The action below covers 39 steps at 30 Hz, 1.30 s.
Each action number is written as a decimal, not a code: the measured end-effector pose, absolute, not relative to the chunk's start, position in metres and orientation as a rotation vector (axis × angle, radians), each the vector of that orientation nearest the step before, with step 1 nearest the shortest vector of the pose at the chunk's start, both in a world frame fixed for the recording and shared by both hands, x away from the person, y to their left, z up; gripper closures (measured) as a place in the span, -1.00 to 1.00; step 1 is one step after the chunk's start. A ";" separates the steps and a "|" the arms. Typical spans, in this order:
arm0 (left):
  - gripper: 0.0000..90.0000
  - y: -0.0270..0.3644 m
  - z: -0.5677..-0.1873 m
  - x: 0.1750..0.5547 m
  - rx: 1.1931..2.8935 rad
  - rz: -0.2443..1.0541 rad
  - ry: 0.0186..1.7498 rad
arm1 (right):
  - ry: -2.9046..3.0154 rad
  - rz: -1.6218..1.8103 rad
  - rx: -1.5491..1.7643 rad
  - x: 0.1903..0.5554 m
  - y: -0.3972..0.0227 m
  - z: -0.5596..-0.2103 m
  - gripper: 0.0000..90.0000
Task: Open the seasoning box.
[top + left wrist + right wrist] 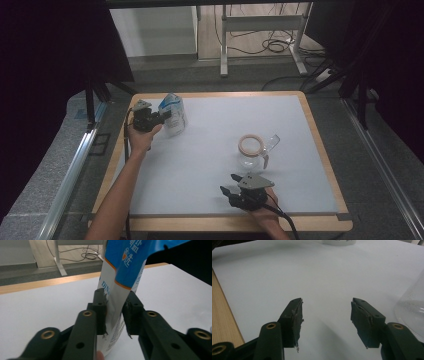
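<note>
— Both grippers, what did you have?
— Your left gripper [114, 312] pinched the upright milk carton [173, 114] near the table's [320, 145] far-left corner; your right gripper [326, 321] stood spread, beside the glass carafe [252, 150].

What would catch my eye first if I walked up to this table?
Probably the blue-and-white pouch standing at the far left of the white table, pinched between the pads of the left claw. Next, the clear glass jug right of centre, with the right claw open and empty on the table just in front of it.
</note>
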<state>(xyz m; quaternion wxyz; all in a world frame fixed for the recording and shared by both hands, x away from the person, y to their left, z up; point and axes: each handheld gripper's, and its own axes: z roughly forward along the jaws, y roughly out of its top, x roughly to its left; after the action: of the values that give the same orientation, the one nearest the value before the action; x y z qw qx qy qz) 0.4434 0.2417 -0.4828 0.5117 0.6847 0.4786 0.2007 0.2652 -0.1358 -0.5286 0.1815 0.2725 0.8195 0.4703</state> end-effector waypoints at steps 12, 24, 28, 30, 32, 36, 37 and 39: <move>0.56 0.240 -0.492 0.447 1.708 0.477 1.141 | 2.311 1.332 0.767 0.265 -0.136 -0.528 -0.04; 0.97 0.240 -0.487 0.444 1.679 0.441 1.132 | 2.298 1.329 0.767 0.264 -0.137 -0.529 -0.04; 0.99 0.235 -0.478 0.437 1.674 0.430 1.102 | 2.286 1.330 0.772 0.265 -0.138 -0.529 -0.04; 0.99 0.235 -0.476 0.435 1.678 0.421 1.098 | 2.286 1.330 0.771 0.265 -0.138 -0.529 -0.04; 0.99 0.234 -0.472 0.431 1.692 0.419 1.078 | 2.285 1.338 0.769 0.266 -0.137 -0.529 -0.04; 0.99 0.234 -0.464 0.423 1.695 0.403 1.044 | 2.286 1.346 0.761 0.265 -0.136 -0.530 -0.04; 1.00 0.235 -0.461 0.419 1.692 0.393 1.028 | 2.283 1.350 0.754 0.265 -0.135 -0.529 -0.04; 1.00 0.234 -0.458 0.414 1.688 0.377 1.008 | 2.283 1.356 0.756 0.265 -0.134 -0.529 -0.04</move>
<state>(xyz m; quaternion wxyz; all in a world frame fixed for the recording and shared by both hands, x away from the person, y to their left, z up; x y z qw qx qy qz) 0.4144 0.2345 -0.4577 0.5394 0.7100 0.4240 0.1585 0.2654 -0.1341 -0.5286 0.1890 0.2690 0.8120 0.4822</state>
